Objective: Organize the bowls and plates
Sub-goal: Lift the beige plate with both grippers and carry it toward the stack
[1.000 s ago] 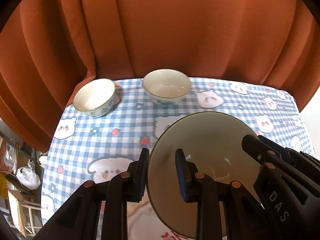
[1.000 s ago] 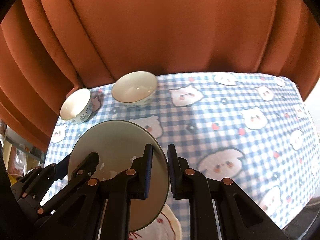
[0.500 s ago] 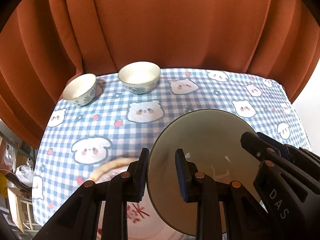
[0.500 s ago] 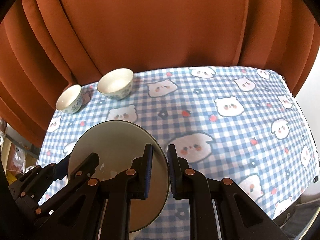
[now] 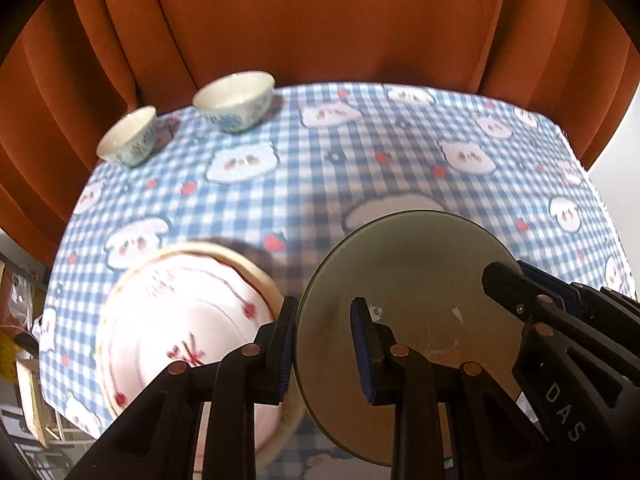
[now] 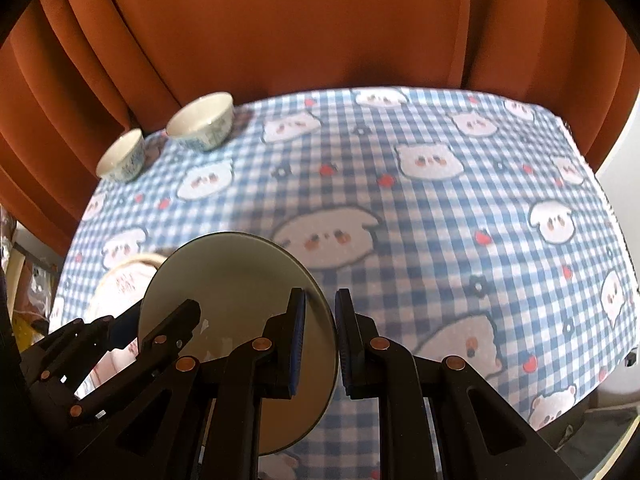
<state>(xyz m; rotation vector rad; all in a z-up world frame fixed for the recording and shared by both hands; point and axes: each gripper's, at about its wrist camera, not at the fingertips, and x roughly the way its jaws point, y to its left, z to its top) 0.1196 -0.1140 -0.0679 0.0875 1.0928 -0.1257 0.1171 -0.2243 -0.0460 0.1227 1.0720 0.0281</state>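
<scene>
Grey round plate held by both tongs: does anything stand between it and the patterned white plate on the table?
Nothing visible does. The grey round plate hangs just right of the patterned white plate; only bare checked tablecloth lies around them.

The checked surface (image 6: 460, 216) lies bare from its middle toward 3 o'clock and down to 5 o'clock, giving a tool broad passage there. Toward 10 and 11 o'clock two bowls stand near each other at the far edge: the small bowl (image 6: 121, 157) and the larger bowl (image 6: 201, 125), close to the rust curtain (image 6: 320, 32) that walls off the far side. At 8 o'clock the white plate (image 5: 180, 320) lies flat on the cloth. The olive plate (image 6: 236, 320), held at both edges by the two tools, blocks the near middle.
</scene>
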